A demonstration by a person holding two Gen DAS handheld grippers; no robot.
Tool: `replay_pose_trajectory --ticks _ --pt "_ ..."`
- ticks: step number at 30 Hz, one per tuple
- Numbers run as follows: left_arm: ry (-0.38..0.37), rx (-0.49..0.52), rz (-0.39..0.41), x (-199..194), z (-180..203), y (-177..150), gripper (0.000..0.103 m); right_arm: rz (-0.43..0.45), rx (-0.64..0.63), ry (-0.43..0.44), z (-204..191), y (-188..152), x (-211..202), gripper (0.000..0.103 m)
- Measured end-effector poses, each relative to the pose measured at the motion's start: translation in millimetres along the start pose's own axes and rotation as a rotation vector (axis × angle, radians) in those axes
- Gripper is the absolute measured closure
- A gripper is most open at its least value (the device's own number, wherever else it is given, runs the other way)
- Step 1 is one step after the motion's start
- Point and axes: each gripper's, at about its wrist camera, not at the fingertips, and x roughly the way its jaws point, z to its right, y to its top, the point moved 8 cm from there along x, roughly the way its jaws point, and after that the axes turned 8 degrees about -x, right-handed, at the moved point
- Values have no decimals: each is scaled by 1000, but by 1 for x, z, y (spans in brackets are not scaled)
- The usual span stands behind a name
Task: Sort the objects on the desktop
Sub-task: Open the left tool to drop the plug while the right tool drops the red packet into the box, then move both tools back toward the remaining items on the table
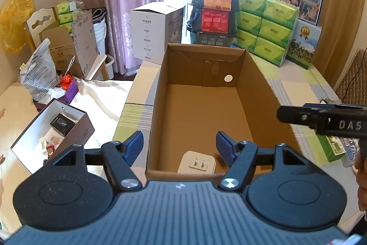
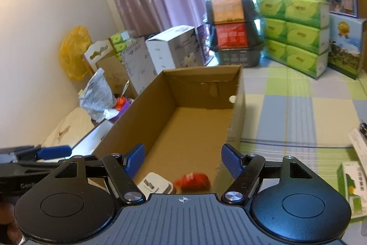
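Left wrist view looked down into a brown box point(image 1: 201, 107) on a checked cloth point(image 1: 296, 93). A white plug point(image 1: 197, 164) lay on the box floor, close to the near wall, just below and between the blue fingers point(image 1: 135, 146) of the left gripper point(image 1: 180, 145). The fingers were spread wide and held nothing. They touched nothing. The right gripper point(image 1: 284, 115) came in from the right side, above the box's right edge, and from here I could not tell how wide it was. A small green box point(image 1: 332, 148) lay on the cloth under it.

In the right wrist view, the right gripper point(image 2: 183, 159) was also spread wide and had nothing in it. It hung over the near end of the box point(image 2: 183, 121). The plug point(image 2: 156, 184) lay low between its fingers, a bit to the left. A red thing point(image 2: 192, 180) lay just beside the plug, on the box floor. It was blurry, so I could not tell what it was. The left gripper point(image 2: 54, 151) showed at the far left.
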Motion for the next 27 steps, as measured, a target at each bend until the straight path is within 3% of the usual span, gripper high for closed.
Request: replay_pose_trajectory --ticks 7,14,22,27 --pt "-10 -38 15 -33 11 -19 35 32 50 -32 9 -15 -51 23" --pt "-25 -48 22 -65 29 -41 24 42 26 -132 21 -50 -106 16" --pt "-73 -36 21 -85 65 -59 11 16 133 -257 64 -107 -168 6" --pt "-124 -22 8 -86 96 -67 3 20 189 -333 97 -127 -202 3"
